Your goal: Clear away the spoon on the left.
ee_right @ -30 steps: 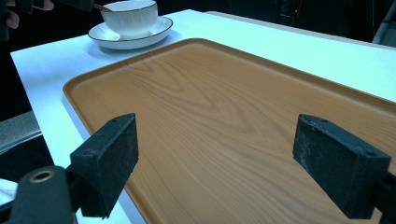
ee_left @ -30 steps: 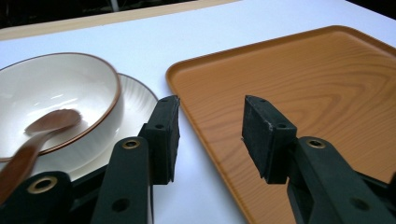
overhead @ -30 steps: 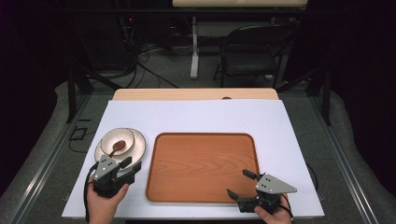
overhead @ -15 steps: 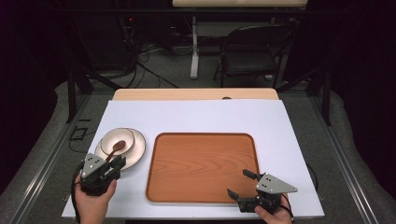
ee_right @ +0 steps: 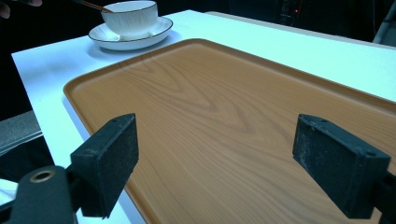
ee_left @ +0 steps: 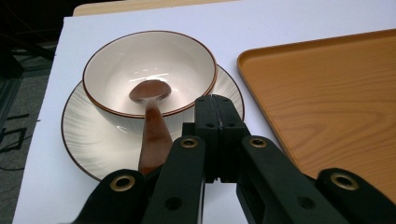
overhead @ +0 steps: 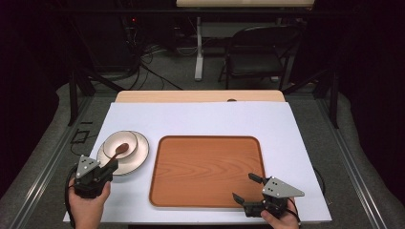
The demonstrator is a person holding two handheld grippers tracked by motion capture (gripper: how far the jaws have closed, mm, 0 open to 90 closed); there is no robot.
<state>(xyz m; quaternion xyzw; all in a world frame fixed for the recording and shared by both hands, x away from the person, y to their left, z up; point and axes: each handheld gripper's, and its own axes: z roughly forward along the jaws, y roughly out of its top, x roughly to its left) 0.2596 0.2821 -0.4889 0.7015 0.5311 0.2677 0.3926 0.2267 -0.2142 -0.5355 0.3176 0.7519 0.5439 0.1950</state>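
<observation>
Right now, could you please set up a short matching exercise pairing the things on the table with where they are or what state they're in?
Things:
1. spoon
2. bowl
3. tray
4. right gripper

Descriptions:
A. bare wood-look surface
B. sits on the saucer
C. open, at the tray's near edge
D. its brown end lies inside the bowl

Pairs: 1-D, 2-B, 3-A, 4-C

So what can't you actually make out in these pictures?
- Spoon: in the left gripper view its handle end runs down behind the black jaws, which stand closed together beside it, gripping nothing.
- Plate: in that view the bowl covers its middle.
- Tray: cut off by the frame's right and bottom edges in the right gripper view.
- Right gripper: in the high view the grey plate and the picture's lower edge hide most of the hand.
</observation>
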